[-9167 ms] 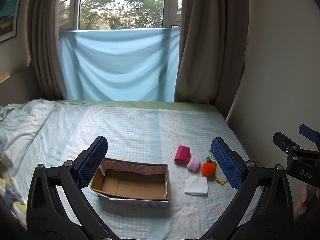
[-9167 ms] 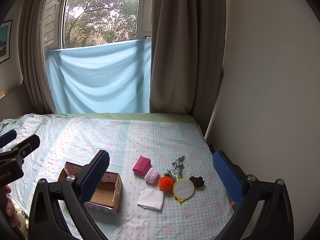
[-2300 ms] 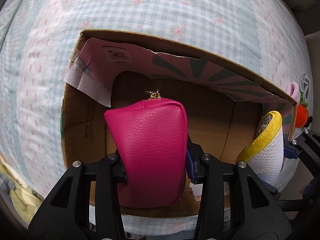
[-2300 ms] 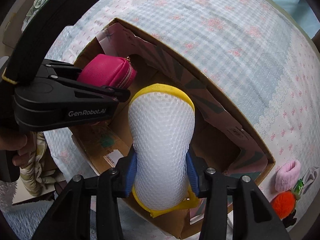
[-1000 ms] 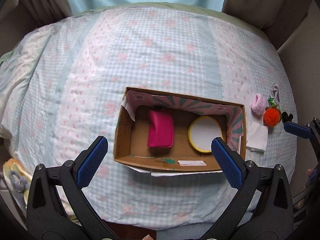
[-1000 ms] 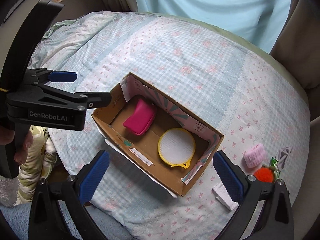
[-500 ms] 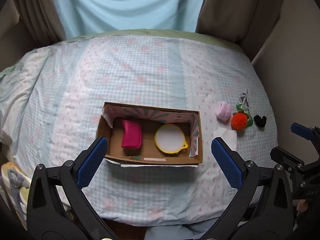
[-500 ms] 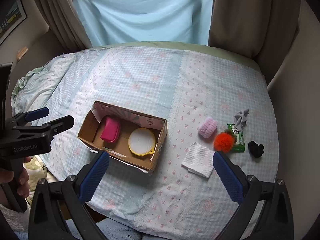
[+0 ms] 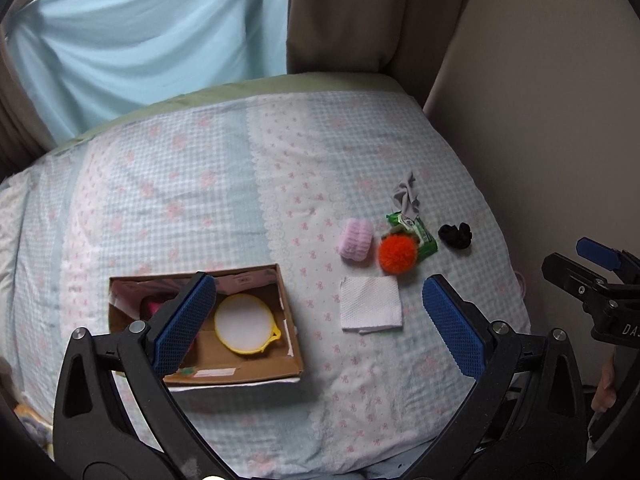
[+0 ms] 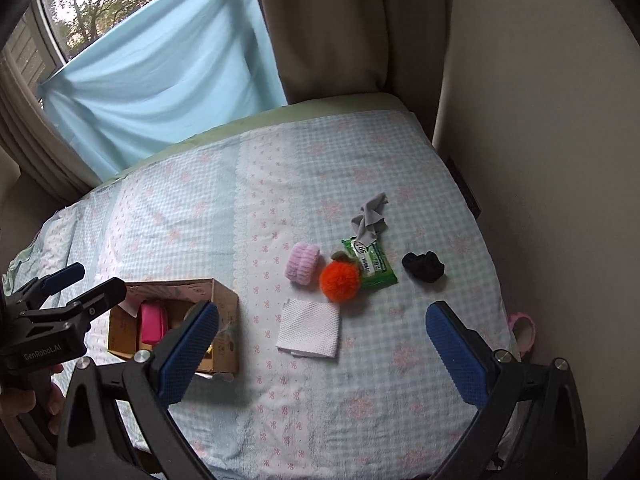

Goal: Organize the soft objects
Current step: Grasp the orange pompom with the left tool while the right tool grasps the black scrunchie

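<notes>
A cardboard box [image 9: 291,322] [image 10: 226,300] sits on the bed and holds a yellow-rimmed white mesh pad [image 9: 244,324] and a magenta pouch [image 10: 151,322]. To its right lie a white folded cloth [image 9: 370,304] [image 10: 310,329], a pink roll [image 9: 355,239] [image 10: 302,261], an orange pompom [image 9: 397,254] [image 10: 339,280], a green wipes pack [image 9: 420,234] [image 10: 372,262], a grey cloth [image 9: 405,196] [image 10: 370,216] and a black scrunchie [image 9: 455,235] [image 10: 423,266]. My left gripper [image 9: 320,326] is open and empty, high above the bed. My right gripper [image 10: 322,354] is open and empty, also held high.
The bed has a blue-and-pink checked cover [image 9: 200,200]. A wall [image 10: 560,160] runs along the right edge, brown curtains [image 10: 340,20] and a blue sheet [image 10: 160,80] at the back. A pink ring [image 10: 524,330] lies at the bed's right edge.
Both grippers have swung right and tilted up from the box. The loose items now sit nearer the middle of each view. Both stay open and empty.
</notes>
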A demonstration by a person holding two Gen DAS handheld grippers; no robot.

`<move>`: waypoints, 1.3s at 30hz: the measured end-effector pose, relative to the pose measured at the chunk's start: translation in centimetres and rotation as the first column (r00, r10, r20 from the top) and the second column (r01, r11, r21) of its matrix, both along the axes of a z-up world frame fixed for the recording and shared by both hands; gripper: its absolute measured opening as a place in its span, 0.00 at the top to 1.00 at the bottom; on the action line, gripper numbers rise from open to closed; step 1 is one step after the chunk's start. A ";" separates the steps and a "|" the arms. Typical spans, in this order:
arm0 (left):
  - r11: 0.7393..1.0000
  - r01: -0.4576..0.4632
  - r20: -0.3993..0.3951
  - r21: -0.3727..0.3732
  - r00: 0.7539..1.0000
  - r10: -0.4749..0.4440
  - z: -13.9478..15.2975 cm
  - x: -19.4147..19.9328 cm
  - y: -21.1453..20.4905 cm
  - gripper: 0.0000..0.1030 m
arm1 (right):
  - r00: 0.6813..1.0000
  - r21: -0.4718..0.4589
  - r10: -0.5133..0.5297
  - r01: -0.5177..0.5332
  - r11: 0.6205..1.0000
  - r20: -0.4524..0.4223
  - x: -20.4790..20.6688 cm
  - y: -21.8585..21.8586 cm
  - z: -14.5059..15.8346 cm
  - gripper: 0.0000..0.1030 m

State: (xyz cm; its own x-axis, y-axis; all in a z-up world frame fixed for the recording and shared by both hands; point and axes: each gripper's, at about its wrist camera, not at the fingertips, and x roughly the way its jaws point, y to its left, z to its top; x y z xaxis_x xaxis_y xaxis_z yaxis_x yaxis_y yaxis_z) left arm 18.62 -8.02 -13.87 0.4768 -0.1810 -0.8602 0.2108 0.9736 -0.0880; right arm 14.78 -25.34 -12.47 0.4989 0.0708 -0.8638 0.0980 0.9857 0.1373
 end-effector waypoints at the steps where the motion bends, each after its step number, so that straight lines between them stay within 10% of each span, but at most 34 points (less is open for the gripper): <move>1: 1.000 0.021 0.000 -0.005 1.000 -0.021 -0.3 0.5 -1.2 0.00 | 1.000 0.011 -0.026 0.026 1.000 -0.002 0.2 -1.1 -0.5 0.00; 15: 0.978 0.204 -0.066 -0.041 0.976 -0.207 -12.6 7.0 -13.6 0.00 | 0.962 0.073 -0.245 0.254 0.964 -0.116 5.4 -13.7 -11.8 0.00; 30: 0.956 0.289 -0.020 0.041 0.957 -0.288 -26.1 9.7 -18.7 0.01 | 0.931 0.105 -0.352 0.361 0.926 -0.096 9.6 -16.8 -24.3 0.01; 39: 0.946 0.319 -0.012 0.066 0.948 -0.319 -29.8 10.1 -20.0 0.23 | 0.931 0.096 -0.355 0.362 0.927 -0.082 10.3 -16.6 -28.9 0.08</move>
